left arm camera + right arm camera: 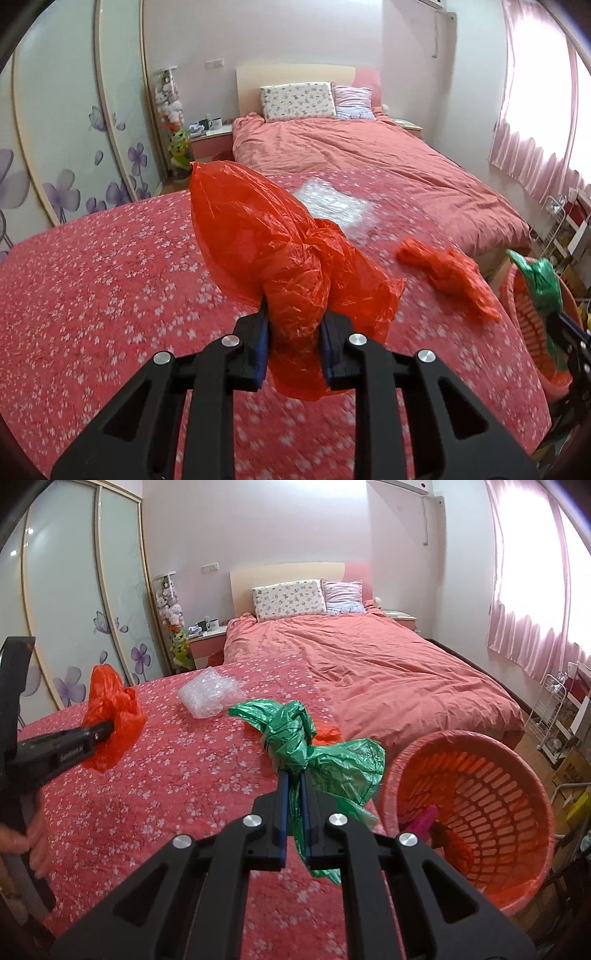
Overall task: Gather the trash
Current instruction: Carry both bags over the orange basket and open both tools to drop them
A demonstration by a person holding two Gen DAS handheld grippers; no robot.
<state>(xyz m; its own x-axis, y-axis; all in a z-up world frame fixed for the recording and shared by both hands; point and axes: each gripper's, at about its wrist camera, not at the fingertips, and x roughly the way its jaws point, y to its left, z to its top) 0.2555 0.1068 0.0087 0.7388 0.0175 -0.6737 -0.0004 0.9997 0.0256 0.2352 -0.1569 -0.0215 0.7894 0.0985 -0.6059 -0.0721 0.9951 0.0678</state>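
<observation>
My left gripper (294, 314) is shut on a crumpled red plastic bag (258, 236), held up over the flowered red bedspread (110, 280); the same gripper (107, 733) and red bag (107, 716) show at the left of the right wrist view. My right gripper (291, 775) is shut on a knotted green plastic bag (295, 734), lifted just left of the orange laundry-style basket (532, 794). A second red bag (447, 273) lies on the spread near its right edge. Clear bubble wrap (210, 696) lies farther back on the spread.
The basket (517, 291) holds a pink item (424, 819) and something orange. Beyond the spread lies a bed (369, 664) with a pink duvet and two pillows. Sliding wardrobe doors (74, 609) line the left; a wire rack (550, 709) and boxes stand at the right.
</observation>
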